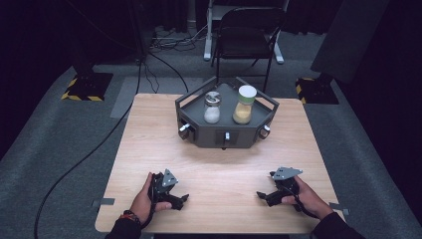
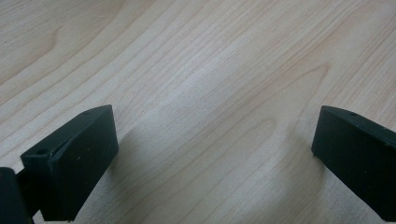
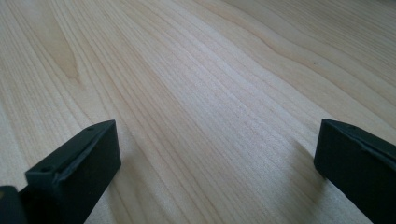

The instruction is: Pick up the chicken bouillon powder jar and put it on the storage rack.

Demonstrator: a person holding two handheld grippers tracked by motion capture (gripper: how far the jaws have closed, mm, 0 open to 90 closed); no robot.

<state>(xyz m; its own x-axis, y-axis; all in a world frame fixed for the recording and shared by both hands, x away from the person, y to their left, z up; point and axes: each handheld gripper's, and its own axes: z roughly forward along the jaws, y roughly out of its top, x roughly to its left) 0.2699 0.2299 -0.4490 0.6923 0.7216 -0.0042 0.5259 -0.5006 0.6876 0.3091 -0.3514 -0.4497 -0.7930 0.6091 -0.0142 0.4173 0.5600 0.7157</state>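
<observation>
Bare wooden bench (image 1: 219,164) lies open between both grippers and the dark tray (image 1: 226,130) at the far middle. On the tray, a white-filled jar (image 1: 212,107) and a yellow-filled jar (image 1: 244,104) stand near each other, blocking its centre.

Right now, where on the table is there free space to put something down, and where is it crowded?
The wooden table is bare between the grey tray and the two grippers, and also between the left gripper and the right gripper. The strips left and right of the tray are bare too. The tray top is crowded: a salt jar and a yellow-filled jar stand there.
</observation>
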